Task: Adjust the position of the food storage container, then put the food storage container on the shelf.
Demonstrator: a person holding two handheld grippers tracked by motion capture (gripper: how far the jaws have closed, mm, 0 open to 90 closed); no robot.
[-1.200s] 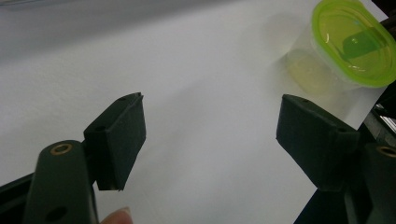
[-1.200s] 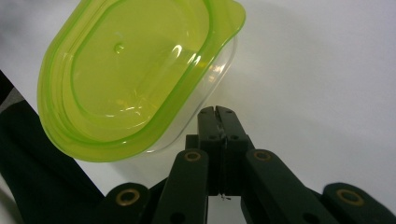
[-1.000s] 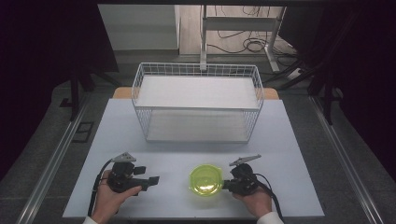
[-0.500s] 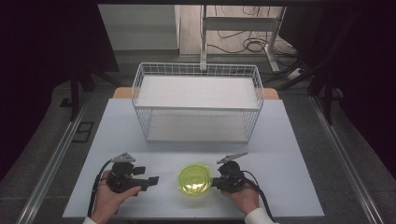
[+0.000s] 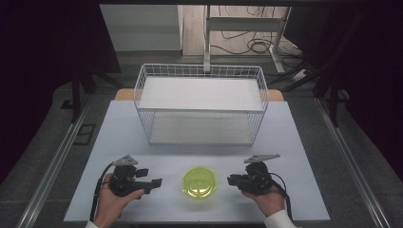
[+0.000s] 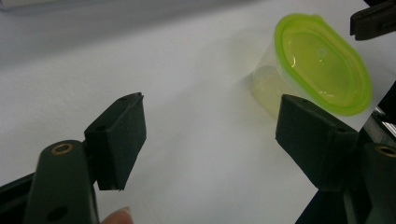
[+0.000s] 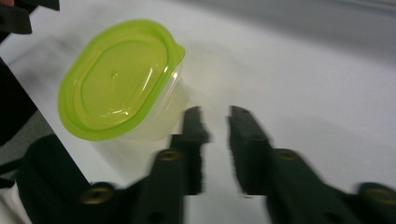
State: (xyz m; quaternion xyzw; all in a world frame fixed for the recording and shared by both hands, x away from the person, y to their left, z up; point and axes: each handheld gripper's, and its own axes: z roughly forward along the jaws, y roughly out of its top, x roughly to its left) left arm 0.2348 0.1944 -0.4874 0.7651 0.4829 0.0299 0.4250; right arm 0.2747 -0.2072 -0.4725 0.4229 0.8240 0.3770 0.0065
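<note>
A small clear container with a lime-green lid [image 5: 199,182] is seen standing upright on the pale table [image 5: 294,142], between the two tongs and touched by neither. The left gripper [image 5: 153,182] is held just to one side of it, low over the table, with its jaws spread wide and nothing between them; in the left gripper view the container [image 6: 317,70] lies beyond and toward the jaw on the right side of the picture, clear of both pads. The right gripper [image 5: 232,180] is held on the container's other side, its jaws pointed at it across a narrow strip of bare table. Its jaws have just been opening — a modest gap stands between them, and nothing is gripped there. In the right gripper view the container [image 7: 121,79] is seen tilted by the camera's angle, ahead of and beside the jaw on the left side of the picture, close to it; whether the pad grazes the clear wall cannot be told, as the jaws are blurred. Farther off, well beyond both tongs, a white wire basket [image 5: 142,85] is set on the table — its long side faces them.
</note>
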